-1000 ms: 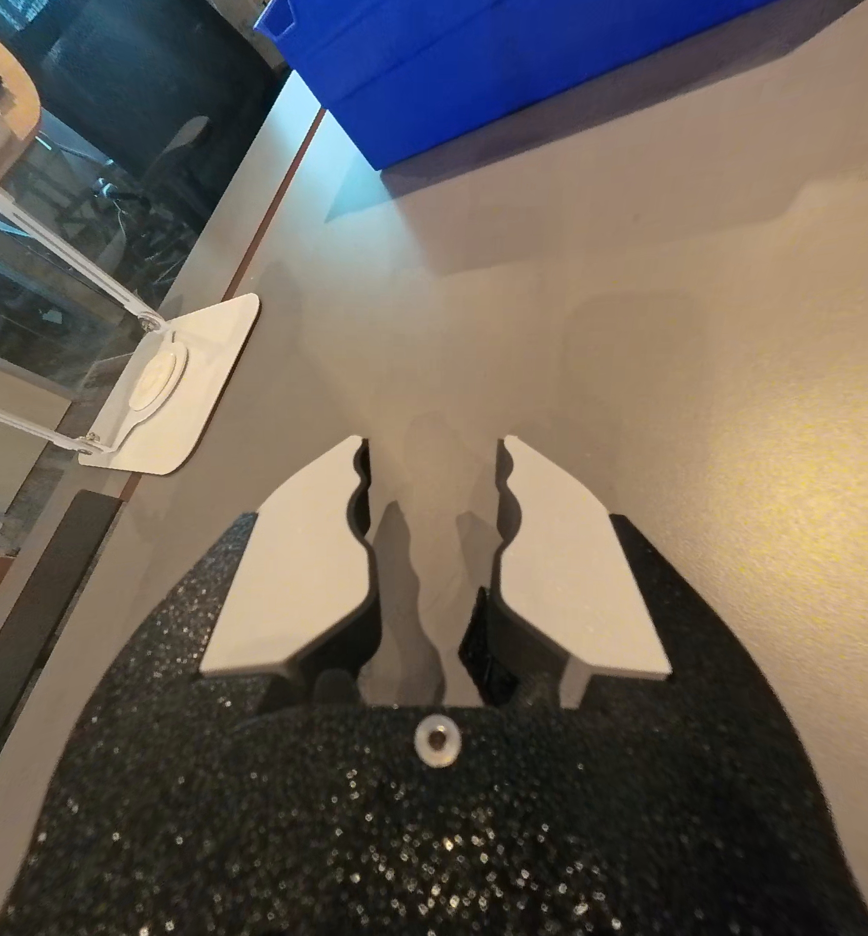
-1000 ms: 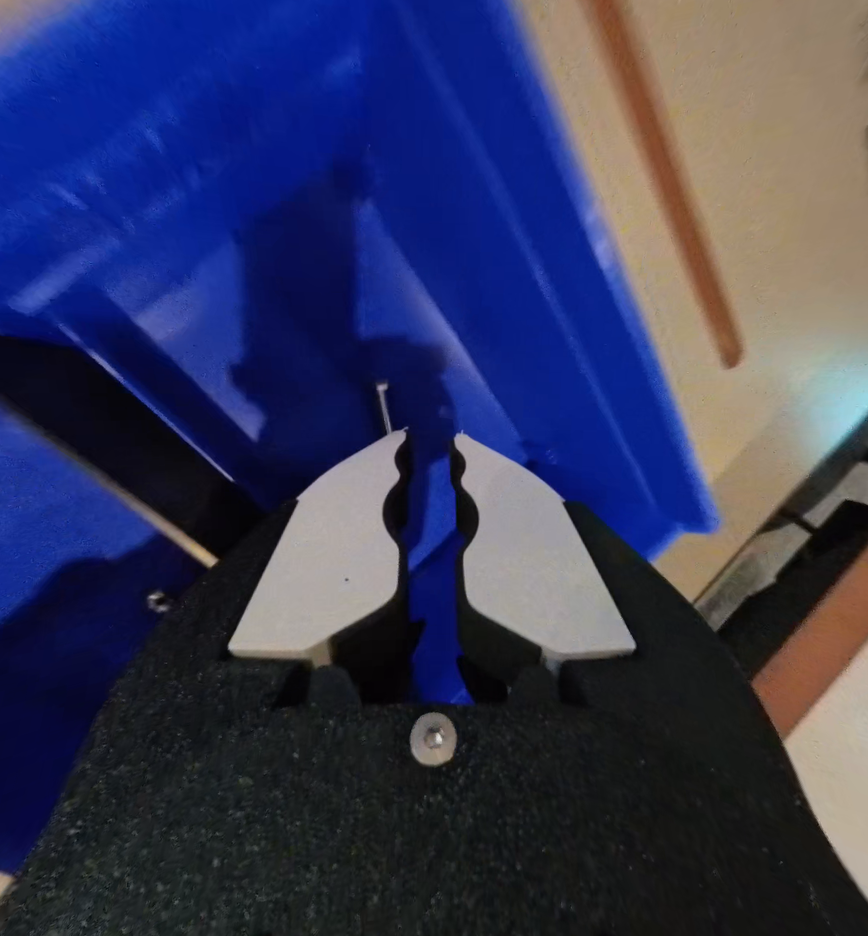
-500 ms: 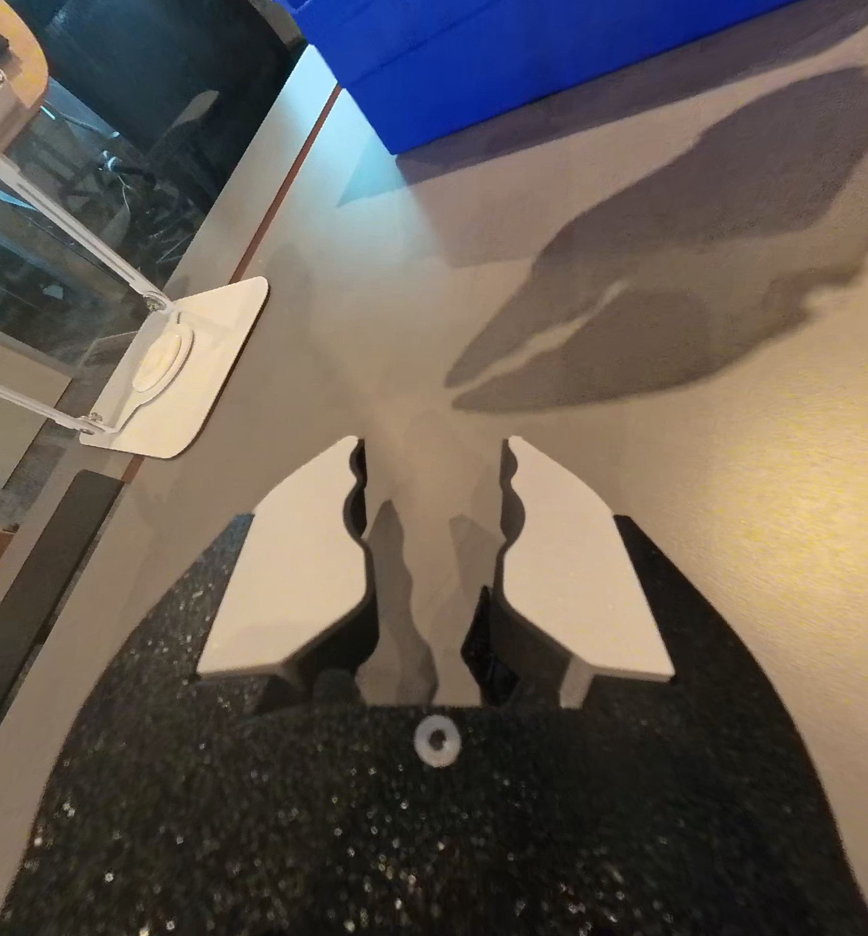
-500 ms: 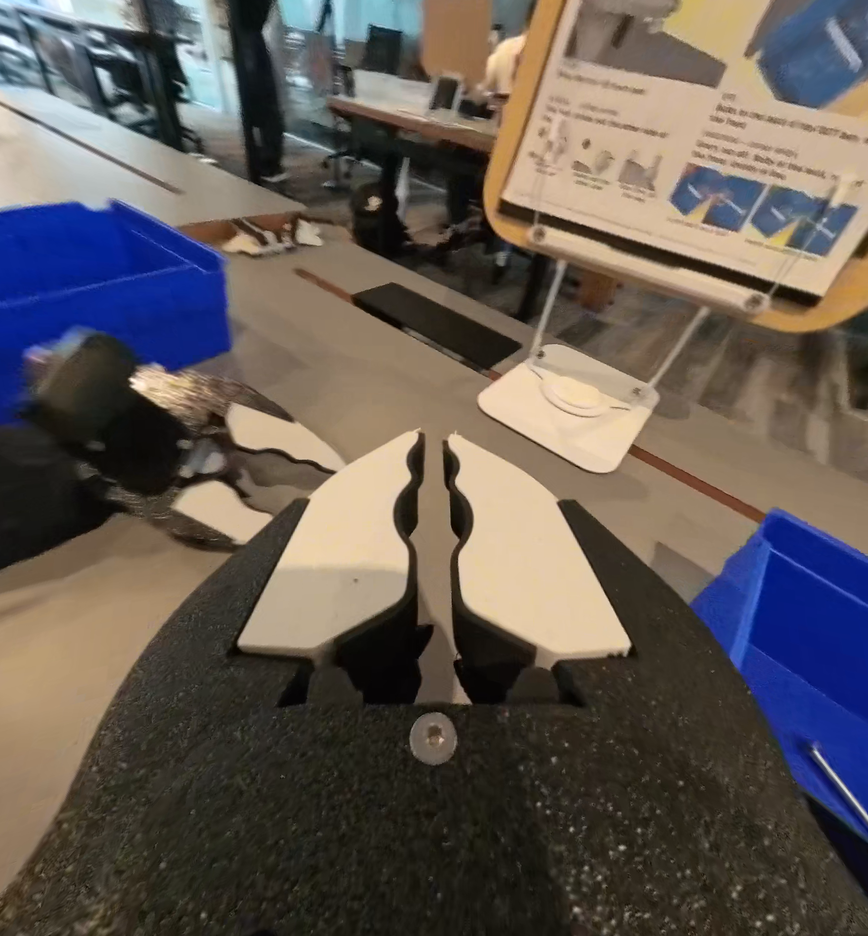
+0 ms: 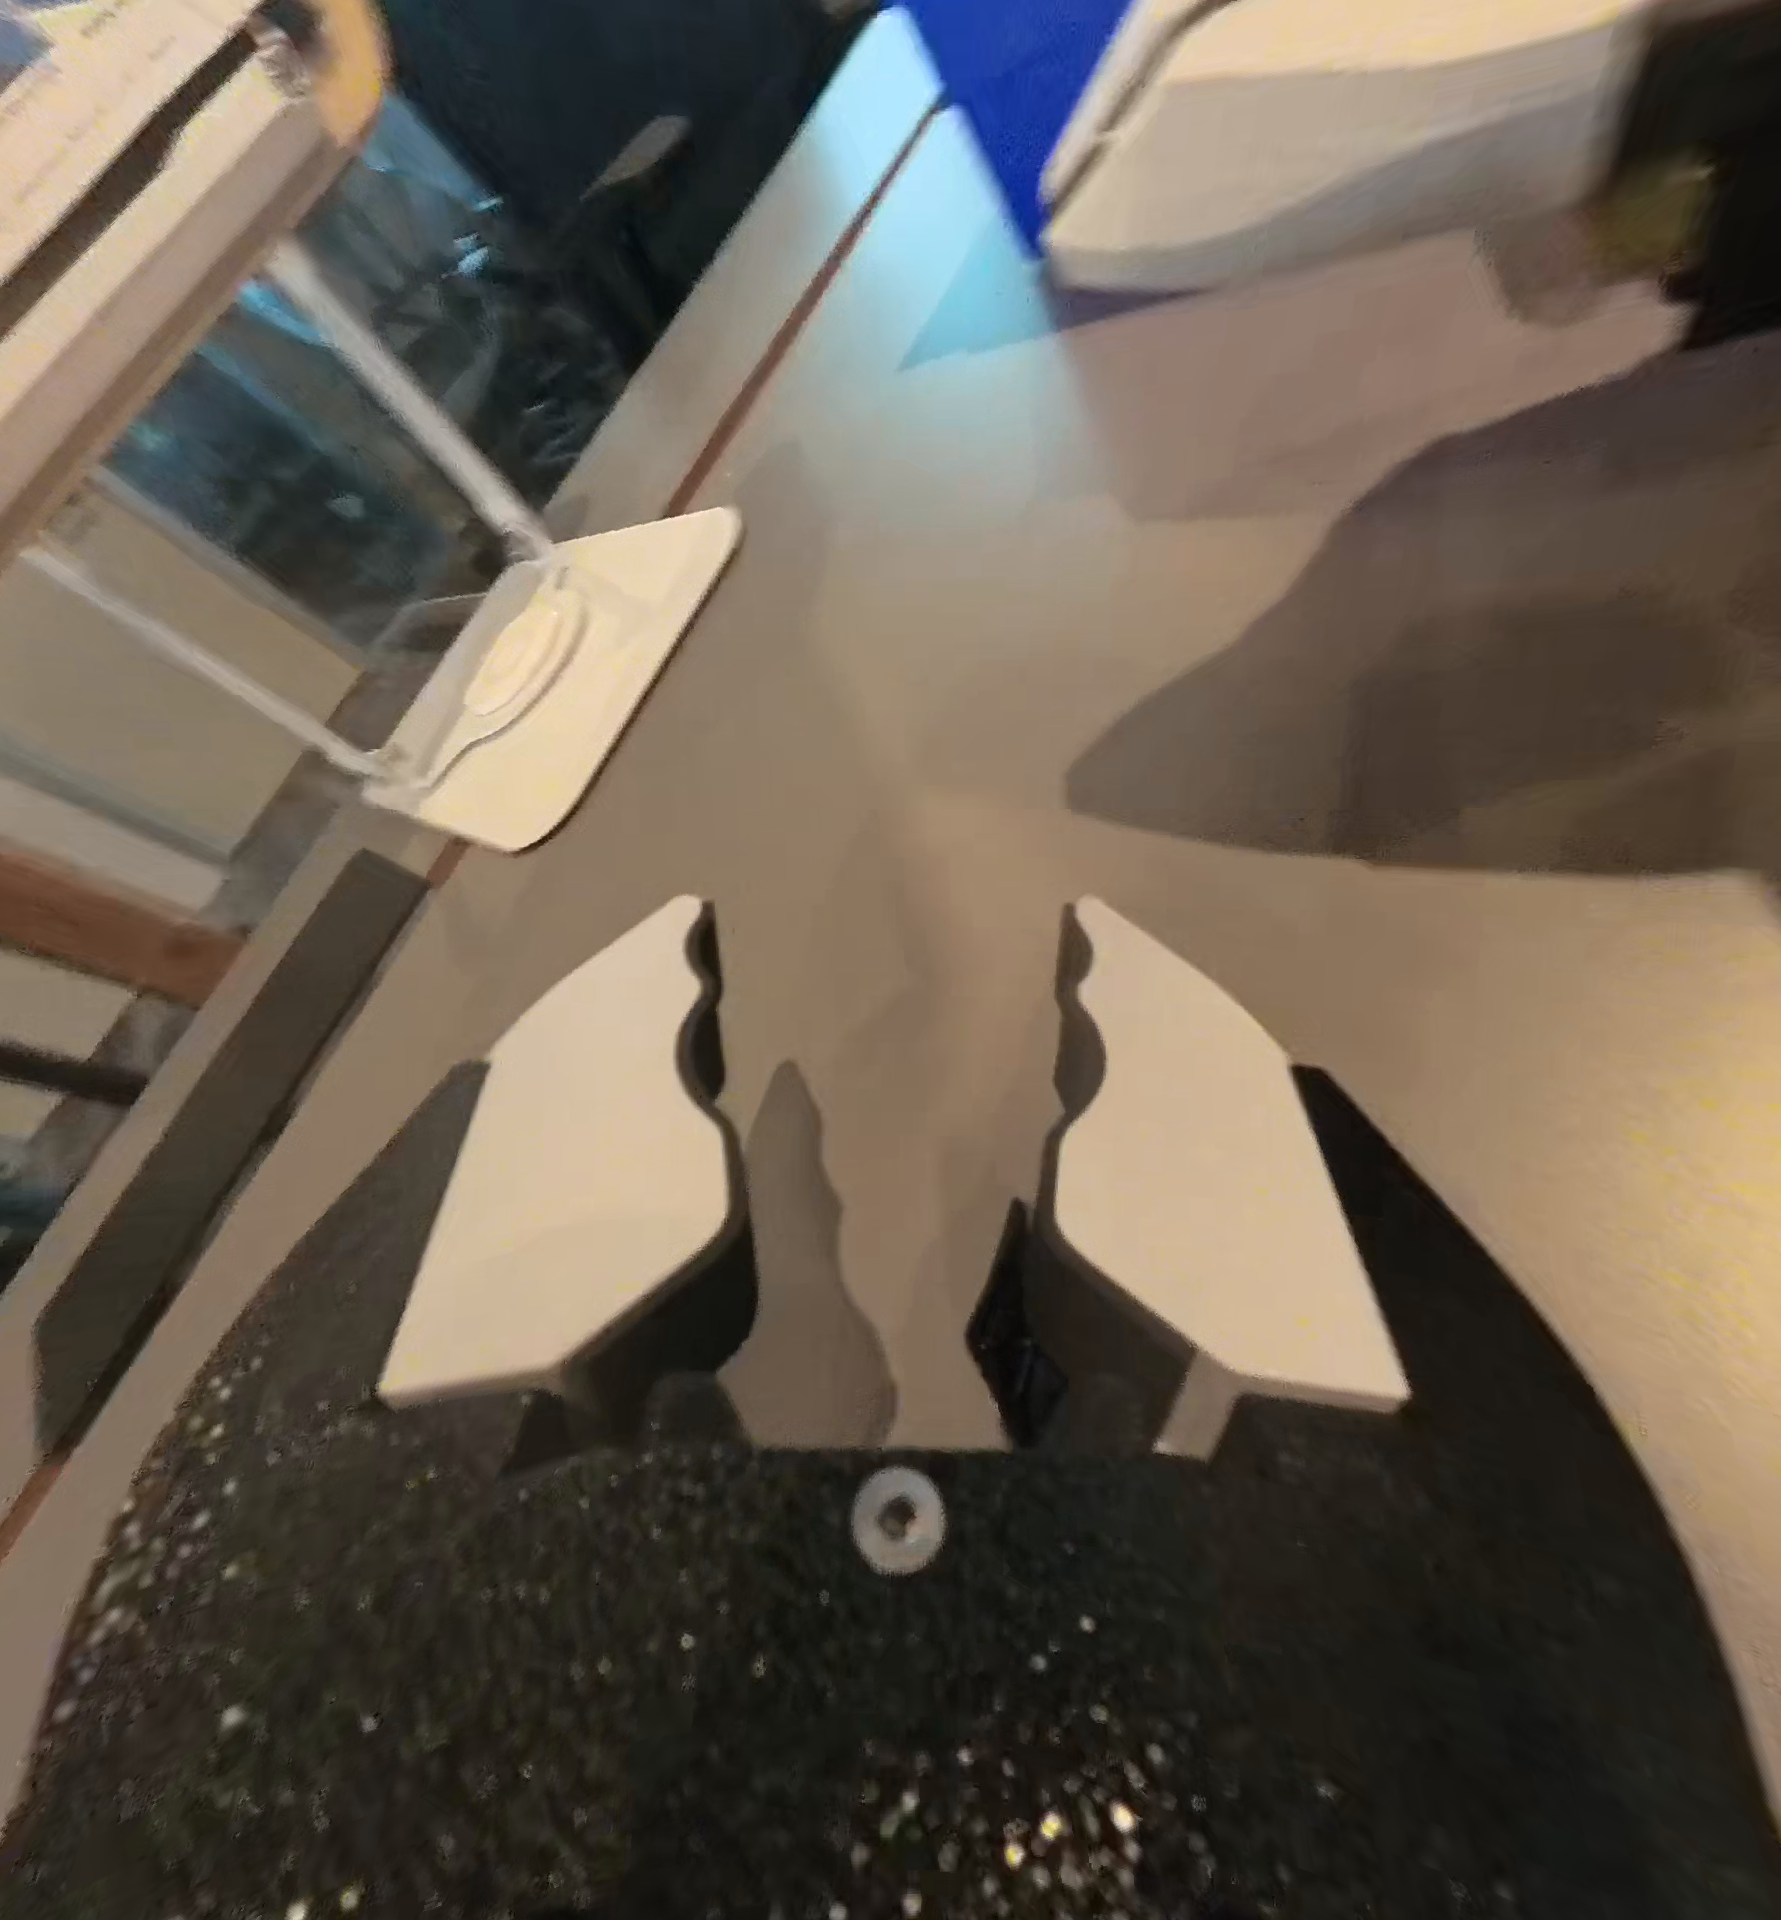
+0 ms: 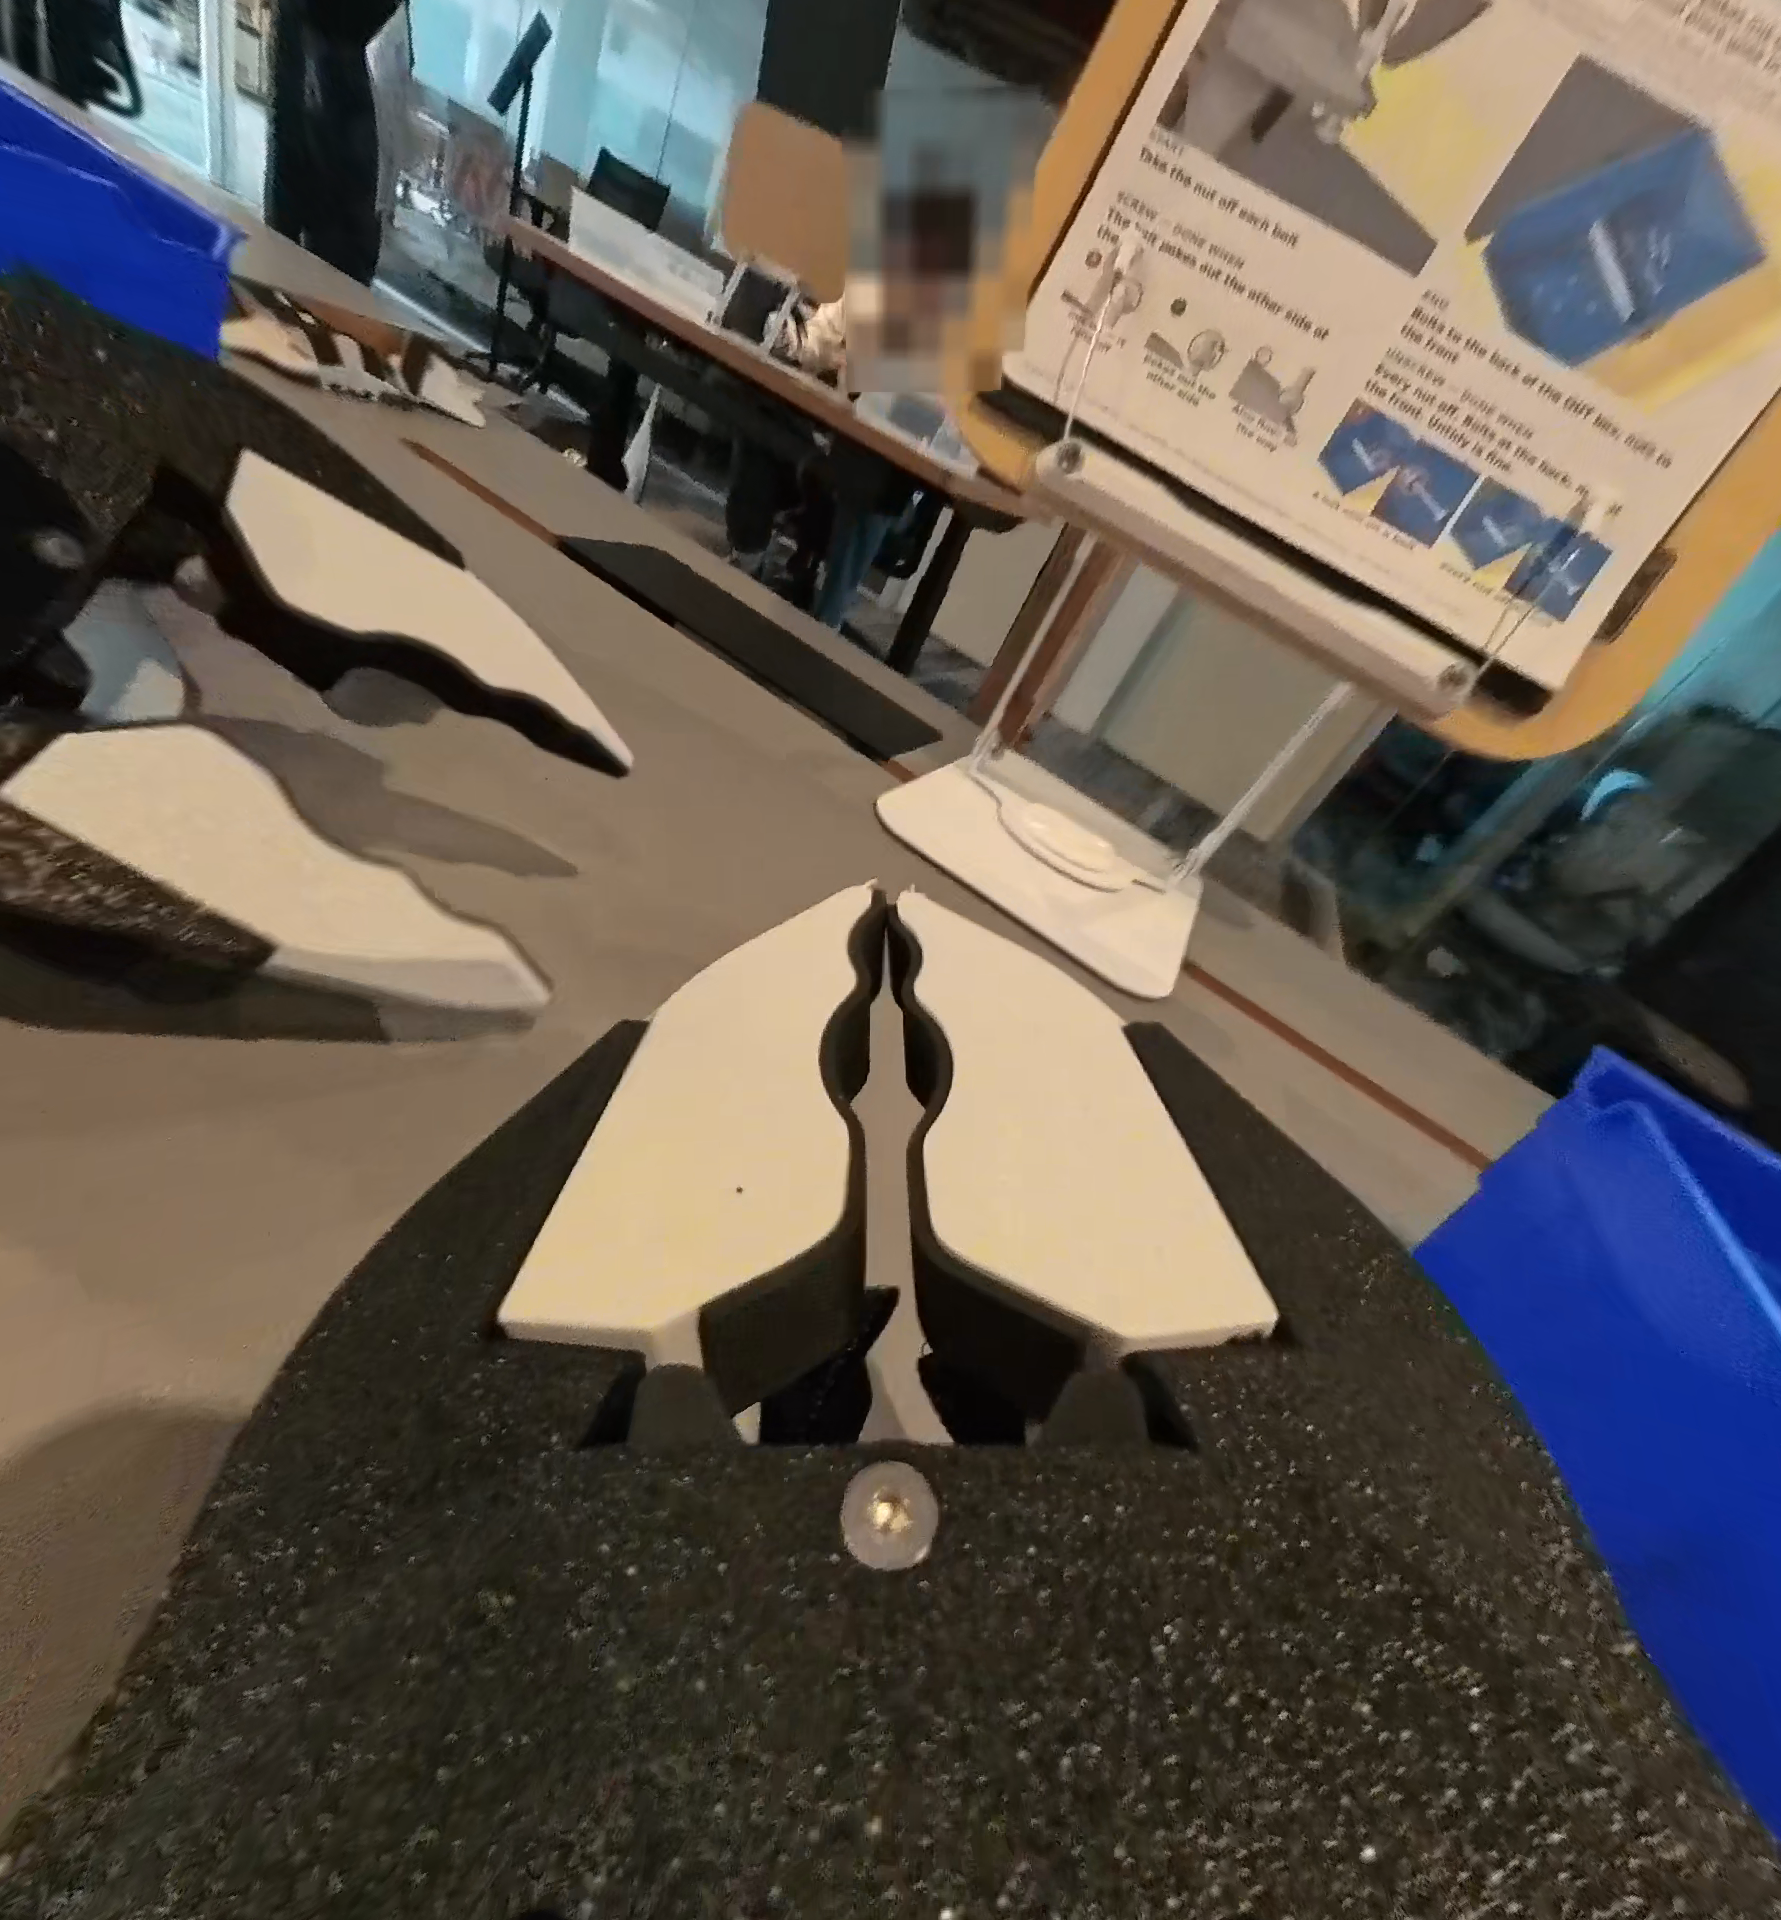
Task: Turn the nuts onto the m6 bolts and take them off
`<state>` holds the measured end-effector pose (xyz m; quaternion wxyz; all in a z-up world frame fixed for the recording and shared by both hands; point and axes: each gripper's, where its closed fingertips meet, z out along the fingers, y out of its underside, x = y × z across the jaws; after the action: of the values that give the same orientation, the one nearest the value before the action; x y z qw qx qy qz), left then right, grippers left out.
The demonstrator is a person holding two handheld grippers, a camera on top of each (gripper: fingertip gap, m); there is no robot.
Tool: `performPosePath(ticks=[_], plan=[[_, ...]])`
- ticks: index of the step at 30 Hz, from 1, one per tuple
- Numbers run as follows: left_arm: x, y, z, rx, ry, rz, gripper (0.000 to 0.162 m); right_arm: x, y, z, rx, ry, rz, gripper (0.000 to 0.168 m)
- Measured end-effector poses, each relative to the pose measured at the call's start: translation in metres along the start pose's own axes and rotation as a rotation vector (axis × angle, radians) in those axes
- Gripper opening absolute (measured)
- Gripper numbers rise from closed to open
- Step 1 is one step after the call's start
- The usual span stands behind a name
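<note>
Grey tabletop [image 5: 865, 644] fills both views, with a sign stand [image 6: 1062, 894] at its far edge. Our left gripper [image 5: 891, 920] hangs wide open and empty. Our right gripper [image 6: 886, 920] is pressed nearly closed; we see nothing in it. No nuts or bolts show. We judge they lie in the blue bin [image 6: 1675, 1351], nearest our right gripper.

A printed instruction sheet [image 6: 1385, 312] with lines of black text and small pictures stands on a clear stand [image 6: 1073, 831] ahead and right of the right fingers [image 6: 720, 1122]; its edge, too blurred to read, shows up-left of the left fingers [image 5: 574, 1143].
</note>
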<state>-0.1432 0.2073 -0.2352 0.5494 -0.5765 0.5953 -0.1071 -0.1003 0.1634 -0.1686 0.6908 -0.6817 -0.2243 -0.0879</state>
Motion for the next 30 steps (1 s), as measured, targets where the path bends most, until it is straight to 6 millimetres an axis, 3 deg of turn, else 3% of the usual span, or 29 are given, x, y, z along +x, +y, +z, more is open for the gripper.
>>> performPosePath(ticks=[4,7,9,12,15,18,22,24,26,30], plan=[[-0.022,0.013,0.0,-0.074,-0.146,-0.014,0.06,-0.006,-0.004,-0.003,0.034,0.005,-0.101,0.0],[-0.038,-0.001,-0.015,-0.015,-0.208,-0.08,0.062,-0.005,-0.002,-0.003,0.033,-0.003,-0.064,0.0],[-0.053,-0.033,-0.043,0.087,-0.27,-0.091,0.057,-0.002,-0.002,-0.004,0.036,-0.007,-0.032,0.0],[-0.073,-0.071,-0.1,0.161,-0.339,-0.17,0.052,0.004,-0.003,-0.007,0.046,0.015,-0.005,0.0],[-0.08,-0.072,-0.153,0.138,-0.3,-0.316,0.05,0.005,-0.001,-0.006,0.034,0.026,-0.004,0.0],[-0.079,-0.043,-0.199,0.037,-0.215,-0.377,0.034,0.003,0.0,-0.005,0.024,0.019,-0.026,0.0],[-0.09,0.044,-0.26,-0.328,-0.249,-0.508,0.028,-0.003,0.002,-0.004,0.012,0.003,-0.062,0.0],[-0.082,0.088,-0.287,-0.531,-0.208,-0.633,0.02,-0.004,0.002,-0.003,0.009,-0.002,-0.073,0.0],[-0.065,0.116,-0.305,-0.677,-0.113,-0.77,0.003,-0.006,0.002,-0.003,0.008,-0.008,-0.079,0.0],[-0.047,0.16,-0.321,-0.921,-0.036,-0.862,0.025,-0.007,0.002,-0.003,0.009,-0.014,-0.081,0.0]])
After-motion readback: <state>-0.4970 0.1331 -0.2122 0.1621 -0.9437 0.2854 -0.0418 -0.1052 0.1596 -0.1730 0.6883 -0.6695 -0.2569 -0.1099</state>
